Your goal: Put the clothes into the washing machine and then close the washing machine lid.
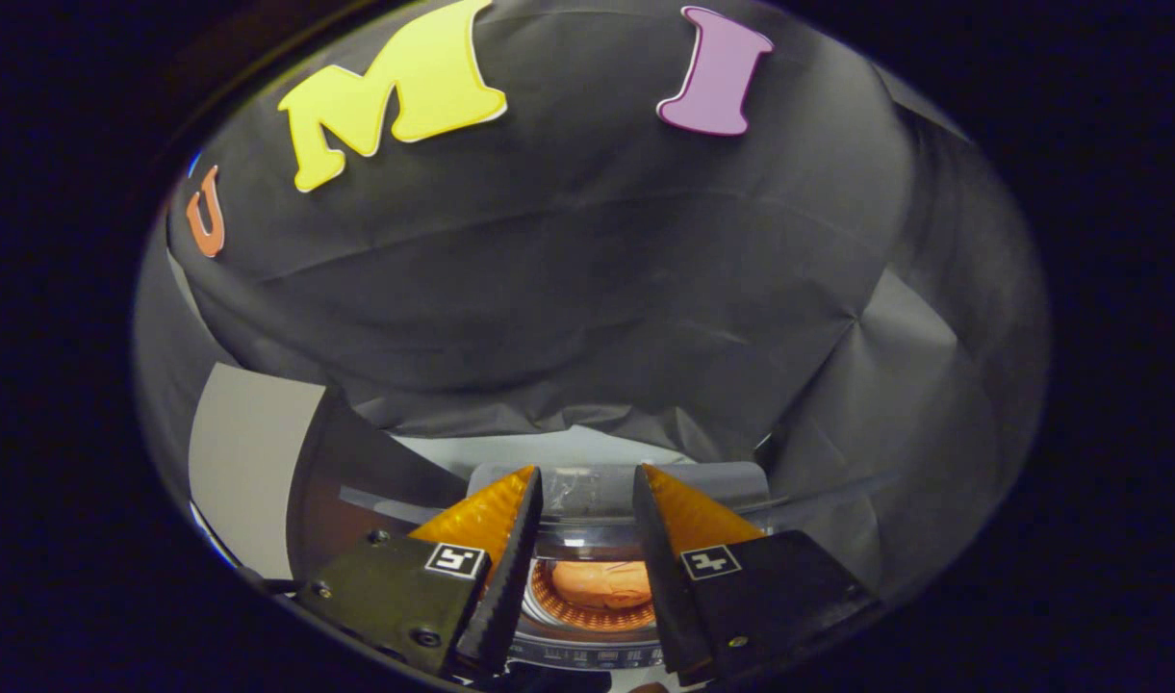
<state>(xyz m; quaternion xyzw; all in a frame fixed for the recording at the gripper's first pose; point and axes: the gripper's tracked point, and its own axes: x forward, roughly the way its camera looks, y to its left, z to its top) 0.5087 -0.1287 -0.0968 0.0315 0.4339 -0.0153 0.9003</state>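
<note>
clothes in the drum, lid left to close

the tongs (587, 486) stand apart, holding nothing. an orange garment (601, 582) lies in the washing machine (587, 645) drum below them. the raised lid (625, 486) looks light, stiff and smooth; press its top edge.

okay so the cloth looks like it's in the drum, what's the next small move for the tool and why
Probably reach for the lid and start closing it. The orange cloth lies inside the drum, seen between the fingers, and the tool is open with nothing held. The lid seems to stand raised, beyond the left finger, so the opening is uncovered. Which panel is the lid is hard to tell.
</note>
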